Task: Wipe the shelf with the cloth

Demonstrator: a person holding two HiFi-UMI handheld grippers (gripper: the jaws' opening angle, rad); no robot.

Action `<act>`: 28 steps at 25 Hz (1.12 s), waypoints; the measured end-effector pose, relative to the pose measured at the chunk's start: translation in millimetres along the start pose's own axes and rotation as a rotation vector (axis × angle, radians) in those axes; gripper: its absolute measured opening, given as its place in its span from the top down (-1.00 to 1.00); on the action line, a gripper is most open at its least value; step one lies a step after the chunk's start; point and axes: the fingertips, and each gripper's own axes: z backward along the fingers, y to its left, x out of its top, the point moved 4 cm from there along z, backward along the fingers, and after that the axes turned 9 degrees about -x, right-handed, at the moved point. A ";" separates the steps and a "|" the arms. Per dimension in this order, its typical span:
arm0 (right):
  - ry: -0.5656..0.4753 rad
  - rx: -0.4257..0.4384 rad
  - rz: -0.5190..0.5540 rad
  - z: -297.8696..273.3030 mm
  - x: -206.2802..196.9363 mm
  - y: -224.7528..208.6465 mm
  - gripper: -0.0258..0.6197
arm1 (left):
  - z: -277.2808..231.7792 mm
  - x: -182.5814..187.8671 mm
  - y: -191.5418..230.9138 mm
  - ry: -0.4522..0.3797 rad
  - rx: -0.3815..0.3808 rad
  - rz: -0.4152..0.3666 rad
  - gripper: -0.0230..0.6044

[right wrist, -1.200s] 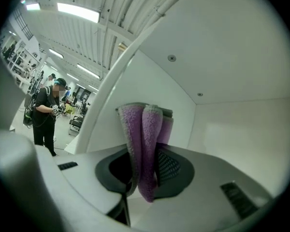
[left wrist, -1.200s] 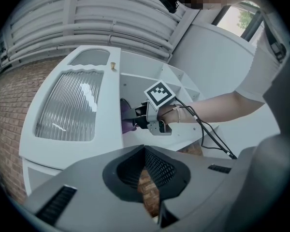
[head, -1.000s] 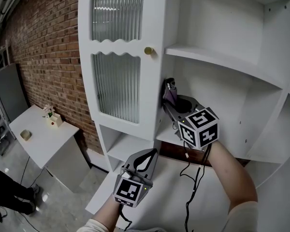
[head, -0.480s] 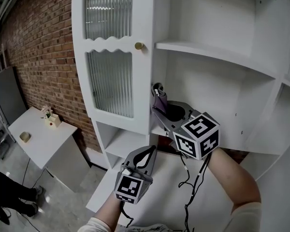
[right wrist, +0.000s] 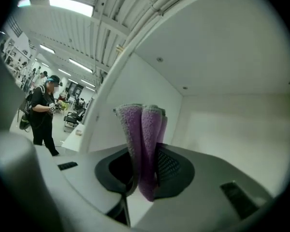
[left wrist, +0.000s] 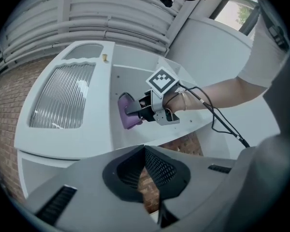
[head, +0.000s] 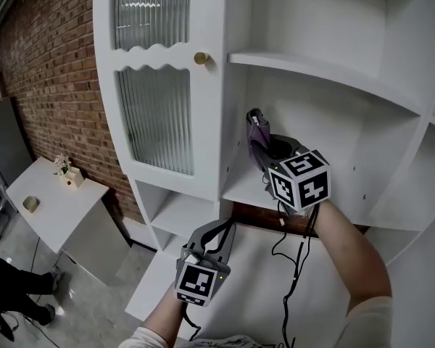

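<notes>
A folded purple cloth [head: 259, 141] stands upright in my right gripper [head: 255, 130], which is shut on it. The gripper reaches into the middle bay of the white cabinet, just above the shelf [head: 241, 188] and near its left wall. In the right gripper view the cloth [right wrist: 143, 129] fills the gap between the jaws, with white panels behind it. My left gripper [head: 222, 230] hangs lower, in front of the cabinet, shut with nothing in it. From the left gripper view the cloth [left wrist: 125, 111] and the right gripper [left wrist: 135, 112] show above the left gripper [left wrist: 145, 150].
A ribbed-glass door with a brass knob [head: 201, 58] closes the cabinet's left side. Another shelf [head: 319, 72] lies above the bay. A brick wall [head: 51, 71] and a small white table [head: 51, 203] are at left. A black cable [head: 290, 267] hangs from my right wrist. A person [right wrist: 42, 114] stands far off.
My right gripper has carried the cloth to the right along the shelf, away from the bay's left wall. The left gripper has stayed about where it was.
</notes>
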 end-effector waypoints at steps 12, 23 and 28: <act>0.222 -0.115 -0.102 -108.9 -54.8 -41.3 0.65 | -8.3 -16.4 20.5 -0.025 -0.009 -0.009 0.88; 0.272 -0.083 -0.196 -135.7 -67.1 -35.0 0.65 | -11.4 -20.5 34.5 -0.012 -0.008 0.008 0.88; 0.300 -0.031 -0.232 -125.5 -67.6 -26.8 0.65 | -10.8 -24.2 30.2 -0.007 -0.028 0.015 0.88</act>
